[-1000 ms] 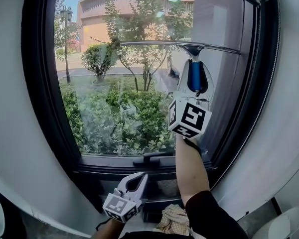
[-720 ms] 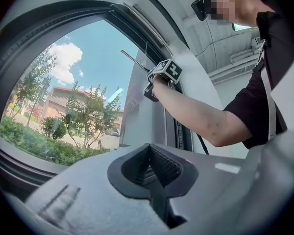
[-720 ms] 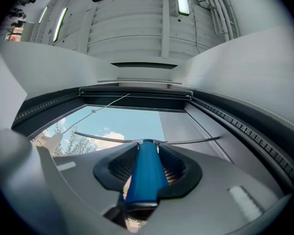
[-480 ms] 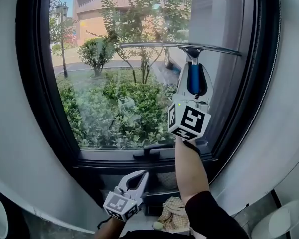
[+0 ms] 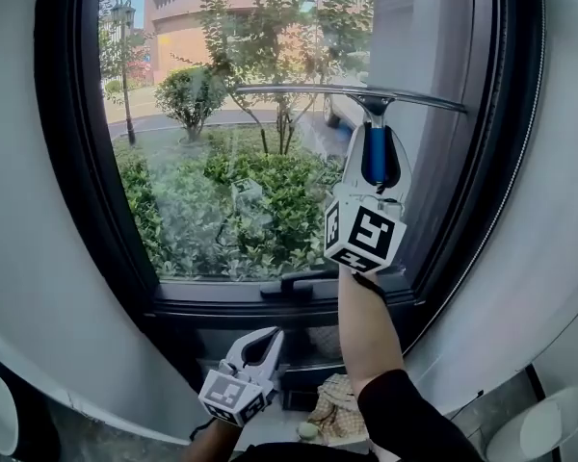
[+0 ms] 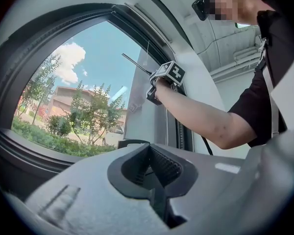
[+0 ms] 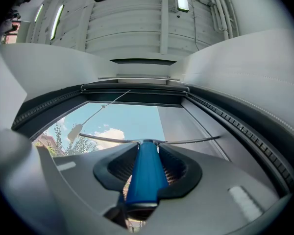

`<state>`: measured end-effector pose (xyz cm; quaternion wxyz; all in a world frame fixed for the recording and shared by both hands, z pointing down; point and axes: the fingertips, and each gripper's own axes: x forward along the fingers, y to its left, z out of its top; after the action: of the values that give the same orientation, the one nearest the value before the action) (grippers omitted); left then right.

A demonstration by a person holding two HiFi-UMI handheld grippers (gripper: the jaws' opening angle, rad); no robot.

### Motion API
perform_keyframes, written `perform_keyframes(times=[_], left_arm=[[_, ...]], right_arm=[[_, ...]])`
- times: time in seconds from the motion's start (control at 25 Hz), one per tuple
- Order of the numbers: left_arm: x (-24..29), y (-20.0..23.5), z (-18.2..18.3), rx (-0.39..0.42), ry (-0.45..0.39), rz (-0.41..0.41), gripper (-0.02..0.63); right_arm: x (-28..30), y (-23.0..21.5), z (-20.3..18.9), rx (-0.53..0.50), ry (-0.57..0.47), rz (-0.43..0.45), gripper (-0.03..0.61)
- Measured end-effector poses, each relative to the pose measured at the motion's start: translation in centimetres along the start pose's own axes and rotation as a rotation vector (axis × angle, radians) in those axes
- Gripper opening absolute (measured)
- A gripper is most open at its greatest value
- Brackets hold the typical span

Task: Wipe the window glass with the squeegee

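Firstly, head view: I log the right gripper raised, holding the squeegee by its blue handle, with the blade level across the upper window glass. Left gripper low, below the sill, near a crumpled cloth. Left gripper view: I note fingers closed together, nothing between them. Right gripper view: I see fingers clamped on the blue handle, the blade spanning beyond them.

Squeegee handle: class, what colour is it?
Blue. The squeegee handle shows best in the right gripper view, gripped between the jaws.
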<state>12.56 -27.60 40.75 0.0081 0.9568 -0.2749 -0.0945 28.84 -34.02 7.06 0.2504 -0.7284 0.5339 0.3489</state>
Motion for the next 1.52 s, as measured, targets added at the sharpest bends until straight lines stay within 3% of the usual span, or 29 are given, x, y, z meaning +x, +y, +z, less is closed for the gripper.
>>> perform_keyframes(times=[0.92,1.52], left_arm=[[0.0,-0.8,0.1,-0.011,-0.001,0.021,0.000],[-0.6,0.1,-0.2,-0.016,0.011,0.034,0.000]], right_arm=[[-3.2,-0.1,-2.3,-0.010,0.071,0.032,0.129],[-4.7,0.1,-3.4,0.014,0.081,0.010,0.129]])
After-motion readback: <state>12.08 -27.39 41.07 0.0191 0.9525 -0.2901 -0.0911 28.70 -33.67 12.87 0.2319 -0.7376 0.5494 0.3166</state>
